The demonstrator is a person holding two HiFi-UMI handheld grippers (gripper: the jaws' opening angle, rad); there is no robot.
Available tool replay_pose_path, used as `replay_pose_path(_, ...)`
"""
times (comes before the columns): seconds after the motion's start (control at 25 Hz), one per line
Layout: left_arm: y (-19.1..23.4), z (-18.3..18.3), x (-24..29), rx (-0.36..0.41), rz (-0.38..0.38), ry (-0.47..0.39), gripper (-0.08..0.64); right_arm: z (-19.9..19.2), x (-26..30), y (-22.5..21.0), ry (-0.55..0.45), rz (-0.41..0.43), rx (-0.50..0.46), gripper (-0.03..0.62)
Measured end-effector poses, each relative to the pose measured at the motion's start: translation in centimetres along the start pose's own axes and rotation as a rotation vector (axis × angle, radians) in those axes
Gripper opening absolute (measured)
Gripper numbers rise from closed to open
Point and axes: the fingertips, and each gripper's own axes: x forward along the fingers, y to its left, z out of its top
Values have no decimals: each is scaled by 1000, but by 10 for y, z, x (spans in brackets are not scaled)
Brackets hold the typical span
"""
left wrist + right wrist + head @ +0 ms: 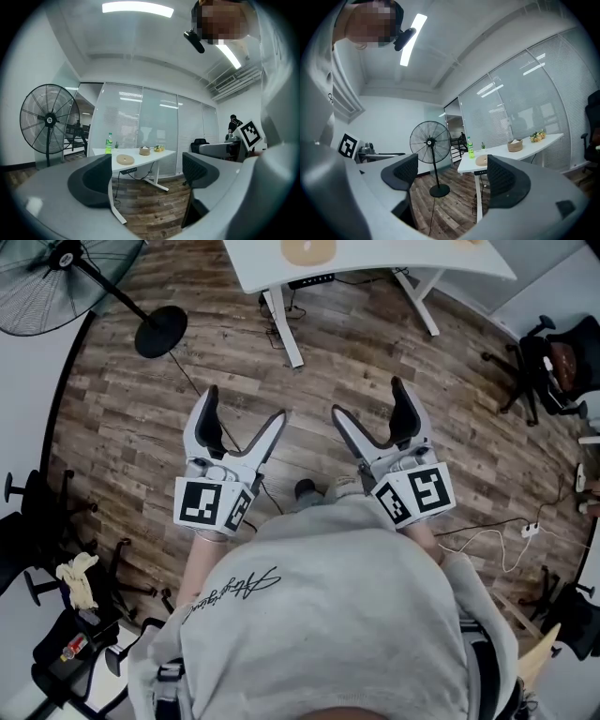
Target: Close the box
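Left gripper and right gripper are held side by side just in front of the person's grey sweatshirt, both pointing level out over the wooden floor. Each has its jaws spread wide with nothing between them; only floor and furniture show through the gaps. Ahead of them stands a white desk carrying a green bottle, a small basket and a round tan piece, possibly a cork mat. A black pedestal fan stands to the left of the desk, its round base on the floor. Black office chairs sit at the right edge of the head view. Where the box is I cannot tell: none of the three views takes it in.
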Motion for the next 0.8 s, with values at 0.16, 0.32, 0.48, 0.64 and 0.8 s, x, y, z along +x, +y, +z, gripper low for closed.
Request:
replay_pose_path(0.16, 6, -3, 0, 3, -31, 9, 455, -7, 1, 6, 18, -22, 2, 443)
replay_pose_path(0.32, 10, -10, 1, -13, -36, 16, 454, -13, 3, 8, 50, -15, -19, 443)
replay_pose_path(0.48, 20, -10, 8, -20, -25, 19, 454, -9, 21, 8, 51, 3, -44, 443)
replay_pose_path(0.64, 25, -6, 17, 6, -20, 16, 454, -7, 37, 2, 38, 13, -52, 441)
replay_pose_path(0.8, 36, -8, 32, 24, -12, 29, 454, -9, 60, -3, 33, 39, -46, 439)
